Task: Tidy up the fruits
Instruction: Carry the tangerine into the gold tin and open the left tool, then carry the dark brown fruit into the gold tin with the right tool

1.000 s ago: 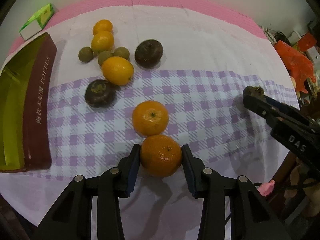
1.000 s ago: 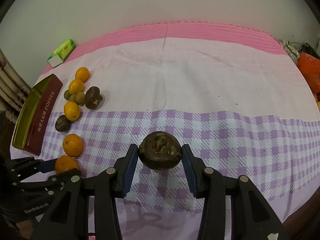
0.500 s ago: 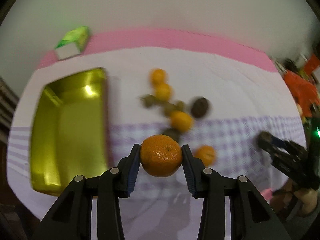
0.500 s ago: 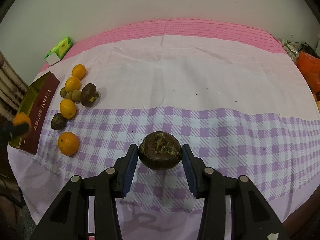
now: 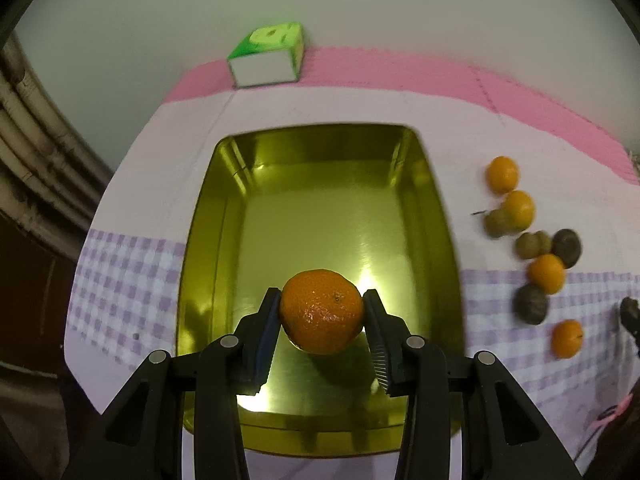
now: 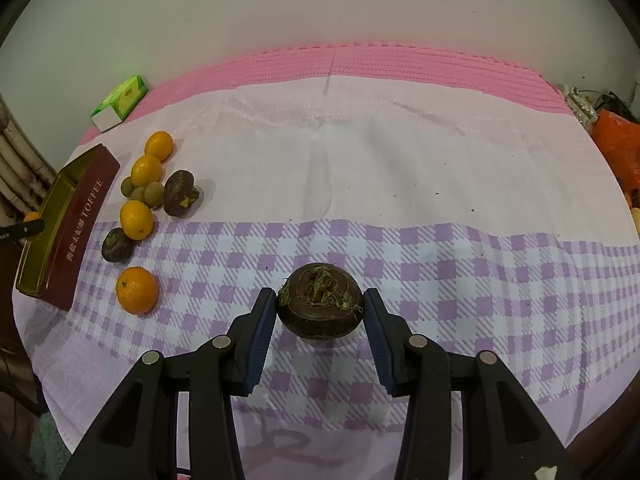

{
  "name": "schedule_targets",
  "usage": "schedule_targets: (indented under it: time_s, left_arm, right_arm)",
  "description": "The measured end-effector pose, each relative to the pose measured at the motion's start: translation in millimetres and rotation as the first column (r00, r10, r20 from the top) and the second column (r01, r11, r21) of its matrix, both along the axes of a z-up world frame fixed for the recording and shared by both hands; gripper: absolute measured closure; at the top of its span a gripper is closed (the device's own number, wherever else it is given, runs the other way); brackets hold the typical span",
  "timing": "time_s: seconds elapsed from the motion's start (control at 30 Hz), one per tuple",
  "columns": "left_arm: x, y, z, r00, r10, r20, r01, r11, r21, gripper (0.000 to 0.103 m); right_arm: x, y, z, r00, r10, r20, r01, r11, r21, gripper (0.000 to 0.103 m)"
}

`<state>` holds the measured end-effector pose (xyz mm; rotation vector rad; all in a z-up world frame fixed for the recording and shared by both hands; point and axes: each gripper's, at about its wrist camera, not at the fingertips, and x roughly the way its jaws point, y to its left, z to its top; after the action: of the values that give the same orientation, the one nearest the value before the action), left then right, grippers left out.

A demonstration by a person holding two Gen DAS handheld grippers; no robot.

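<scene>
My left gripper (image 5: 322, 312) is shut on an orange tangerine (image 5: 321, 311) and holds it above the near half of the golden tin tray (image 5: 320, 216), which holds nothing else. My right gripper (image 6: 320, 308) is shut on a dark brown round fruit (image 6: 320, 306) just over the purple checked cloth (image 6: 440, 280). Right of the tray lie other fruits: several oranges (image 5: 519, 208), small green-brown fruits (image 5: 528, 244) and dark brown fruits (image 5: 531, 303). The right wrist view shows that pile (image 6: 138, 218) beside the tray's maroon wall (image 6: 84, 216), and the left gripper's tip (image 6: 28, 228) with its tangerine over the tray.
A green and white box (image 5: 266, 56) stands behind the tray on the pink mat (image 5: 440, 76). Orange bags (image 6: 618, 144) and clutter sit at the table's right edge. A curtain (image 5: 36, 152) hangs off the left side.
My left gripper lifted the tangerine off the cloth and carried it left until it hangs over the golden tray. The right gripper kept still with its brown fruit.
</scene>
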<state>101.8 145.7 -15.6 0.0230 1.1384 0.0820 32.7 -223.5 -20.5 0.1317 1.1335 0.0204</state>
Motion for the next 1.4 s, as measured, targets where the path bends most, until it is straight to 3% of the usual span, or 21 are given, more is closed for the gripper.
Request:
schedule_targets:
  time_s: [0.47,1.03,1.13,1.27,1.4]
  left_arm:
    - [0.8,27.5,-31.4,0.998,0.014,-0.067,-0.013,1.0,0.017,0.061]
    - [0.4,29.7,-36.4,0.996,0.013,-0.09,-0.011,1.0,0.018,0.06]
    - [-0.6,31.8,-33.2,0.997,0.013,-0.077,-0.013,1.0,0.01,0.056]
    - [-6.1,34.0,-19.0,1.0,0.014,-0.025,-0.014,1.0,-0.006,0.039]
    - [-13.9,38.6,2.4,0.998,0.031,0.055,-0.03,1.0,-0.005,0.034]
  right_arm:
    - [0.7,-2.0,1.8,1.0,-0.009,0.025,0.009,1.0,-0.014,0.061]
    - [1.8,1.8,4.1,0.999,-0.004,0.038,0.006,0.999,-0.043,0.061]
    - [1.6,5.2,7.9,0.999,0.001,0.049,0.002,0.999,-0.053,0.061]
    - [3.5,15.4,15.5,0.997,0.019,0.068,-0.015,0.998,-0.062,0.061]
    - [10.2,37.8,26.9,0.994,0.051,0.1,-0.047,0.998,-0.04,0.061]
